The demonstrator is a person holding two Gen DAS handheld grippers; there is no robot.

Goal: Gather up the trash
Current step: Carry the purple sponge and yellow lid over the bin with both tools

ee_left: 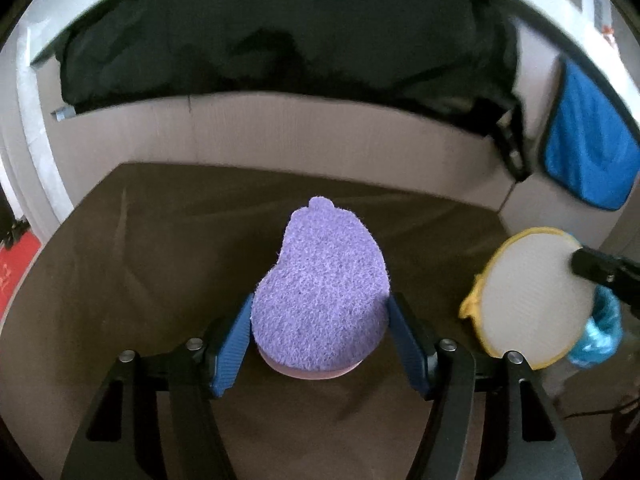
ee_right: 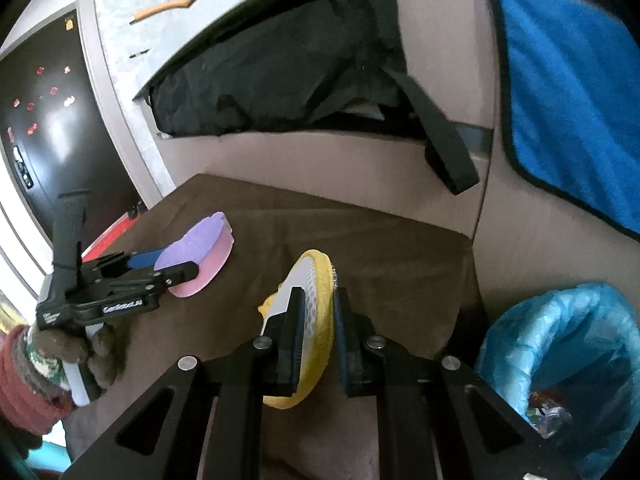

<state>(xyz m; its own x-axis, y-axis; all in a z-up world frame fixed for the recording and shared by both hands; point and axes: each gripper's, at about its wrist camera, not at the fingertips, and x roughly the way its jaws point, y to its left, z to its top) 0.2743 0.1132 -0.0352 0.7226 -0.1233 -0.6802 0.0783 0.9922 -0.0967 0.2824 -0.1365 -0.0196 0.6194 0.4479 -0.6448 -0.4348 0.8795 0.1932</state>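
Purple-topped sponge (ee_left: 320,280) with a pink underside sits clamped between the blue pads of the left tool (ee_left: 320,312), lifted above the brown cloth (ee_left: 140,260); yellow-rimmed round pad (ee_right: 316,300) stands on edge, pinched in the narrow right tool (ee_right: 318,320); a gloved hand (ee_right: 76,352) carries the left tool; a bin with blue liner (ee_right: 560,340) stands just right; blue towel (ee_right: 572,92) hangs behind.

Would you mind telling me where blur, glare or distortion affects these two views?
Left wrist view: purple sponge sharp; black fabric and blue cloth motion-blurred; fisheye bends the edges. Right wrist view: glare on the dark door; blue bin bag soft.
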